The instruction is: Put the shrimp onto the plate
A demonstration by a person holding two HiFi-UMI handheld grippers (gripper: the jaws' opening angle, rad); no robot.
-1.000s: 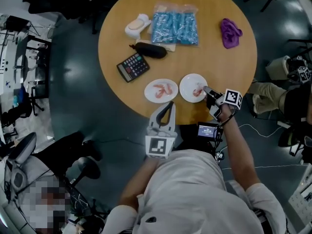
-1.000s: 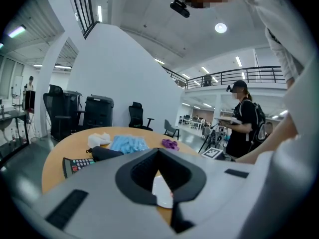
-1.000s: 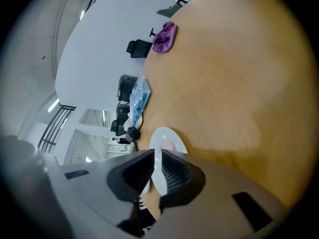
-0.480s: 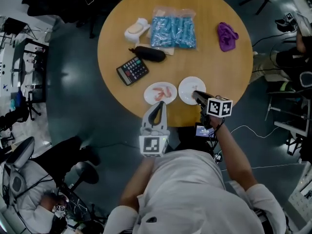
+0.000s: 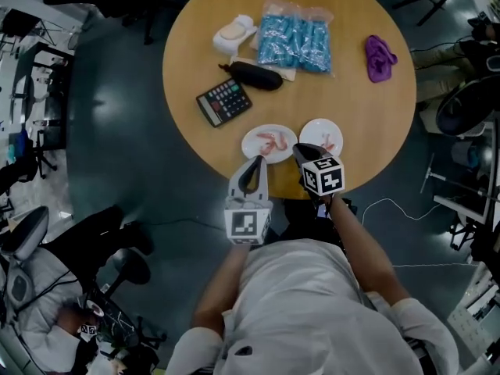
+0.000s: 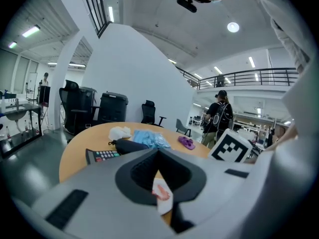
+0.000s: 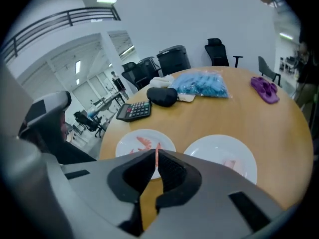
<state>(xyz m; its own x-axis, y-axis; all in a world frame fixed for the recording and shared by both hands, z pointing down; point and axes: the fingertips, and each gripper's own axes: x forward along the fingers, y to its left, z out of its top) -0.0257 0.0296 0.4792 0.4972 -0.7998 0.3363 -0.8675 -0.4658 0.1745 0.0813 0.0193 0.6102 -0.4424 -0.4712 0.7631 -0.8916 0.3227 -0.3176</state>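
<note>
Now | right gripper (image 7: pixel 157 151) pinches a thin pink shrimp (image 7: pixel 156 158) | white plate (image 7: pixel 122 146) sits just past its tips, toward 11 o'clock | left gripper (image 6: pixel 159 151) closed, holding nothing

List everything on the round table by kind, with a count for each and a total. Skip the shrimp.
White plates: 2
Calculator: 1
Black pouch: 1
Blue packet: 1
Purple item: 1
White item: 1
Total: 7
</note>
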